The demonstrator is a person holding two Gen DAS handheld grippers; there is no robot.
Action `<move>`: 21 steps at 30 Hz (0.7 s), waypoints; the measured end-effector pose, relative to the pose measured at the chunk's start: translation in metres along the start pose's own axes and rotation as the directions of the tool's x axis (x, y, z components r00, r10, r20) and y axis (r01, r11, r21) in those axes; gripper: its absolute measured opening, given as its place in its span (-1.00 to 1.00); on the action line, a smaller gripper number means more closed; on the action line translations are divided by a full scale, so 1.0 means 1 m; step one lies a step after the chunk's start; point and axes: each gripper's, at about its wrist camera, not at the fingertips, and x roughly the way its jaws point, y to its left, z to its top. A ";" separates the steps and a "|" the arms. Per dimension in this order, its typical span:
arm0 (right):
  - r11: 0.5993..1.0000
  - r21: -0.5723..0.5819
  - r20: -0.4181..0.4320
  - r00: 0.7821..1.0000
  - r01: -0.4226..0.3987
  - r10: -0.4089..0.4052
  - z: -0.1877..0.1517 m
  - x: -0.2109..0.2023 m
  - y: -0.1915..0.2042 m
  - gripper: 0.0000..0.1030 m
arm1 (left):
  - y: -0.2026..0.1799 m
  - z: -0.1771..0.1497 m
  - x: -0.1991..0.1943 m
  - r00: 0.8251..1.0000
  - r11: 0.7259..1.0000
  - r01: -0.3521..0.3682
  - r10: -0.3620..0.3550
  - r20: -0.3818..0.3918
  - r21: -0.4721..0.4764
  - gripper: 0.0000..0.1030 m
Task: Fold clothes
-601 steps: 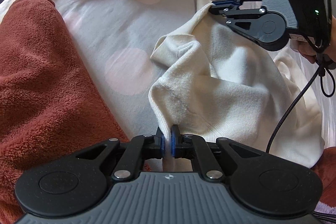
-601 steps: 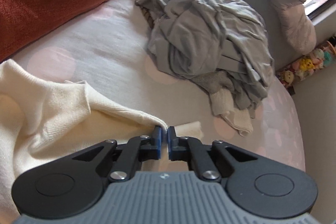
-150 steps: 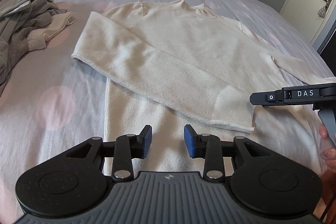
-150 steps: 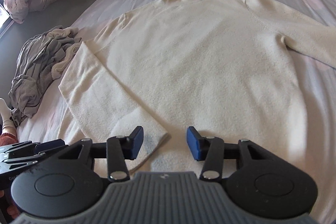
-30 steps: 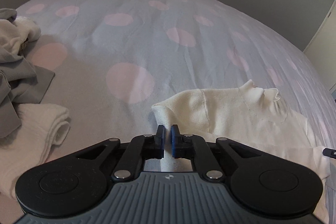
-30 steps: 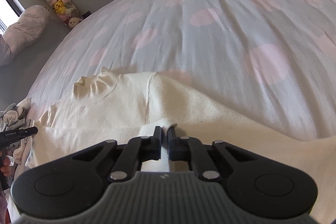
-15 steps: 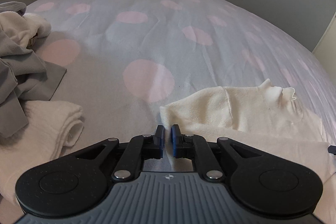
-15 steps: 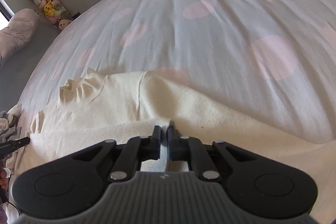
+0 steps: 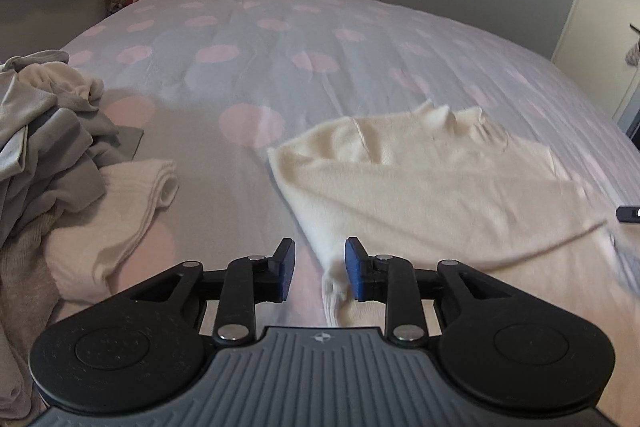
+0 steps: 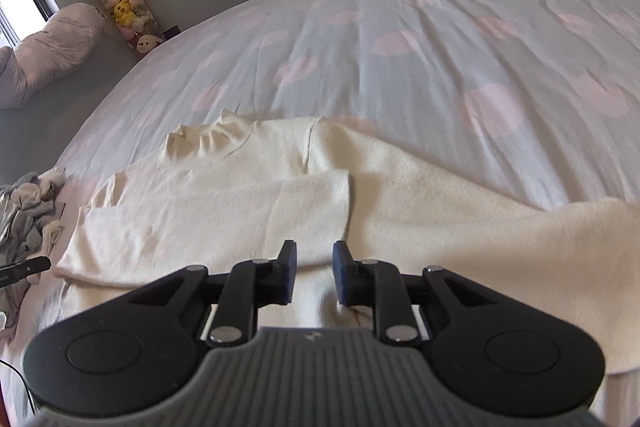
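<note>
1. Now my left gripper (image 9: 317,269) has just been opening; its blue pads stand apart, a fold edge of the cream sweater (image 9: 420,183) lying loose between them.
2. Likewise my right gripper (image 10: 314,273) has just been opening over the sweater, gripping nothing.
3. One sweater lies partly folded on the dotted bedspread (image 10: 400,27); one heap of grey clothes (image 9: 44,131) sits left.
4. No readable writing.
</note>
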 end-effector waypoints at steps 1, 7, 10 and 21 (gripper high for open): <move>1.000 -0.009 -0.006 1.000 0.014 -0.014 -0.006 -0.004 0.000 -0.55 | -0.004 -0.006 0.001 1.000 1.000 0.000 0.000 -0.013 0.023 -0.38; 0.990 0.084 -0.035 0.993 0.111 -0.109 -0.036 -0.036 -0.036 -0.55 | -0.005 -0.016 0.024 0.993 0.994 -0.079 0.072 -0.093 -0.078 -0.30; 0.976 0.138 -0.029 0.986 0.166 -0.164 -0.042 -0.067 -0.064 -0.55 | -0.001 -0.012 0.024 0.988 0.984 -0.126 0.113 -0.102 -0.125 -0.35; 0.862 0.360 0.066 0.911 0.358 -0.406 -0.024 -0.207 -0.189 -0.54 | 0.000 -0.026 -0.030 0.987 0.978 -0.141 0.127 -0.095 -0.153 -0.35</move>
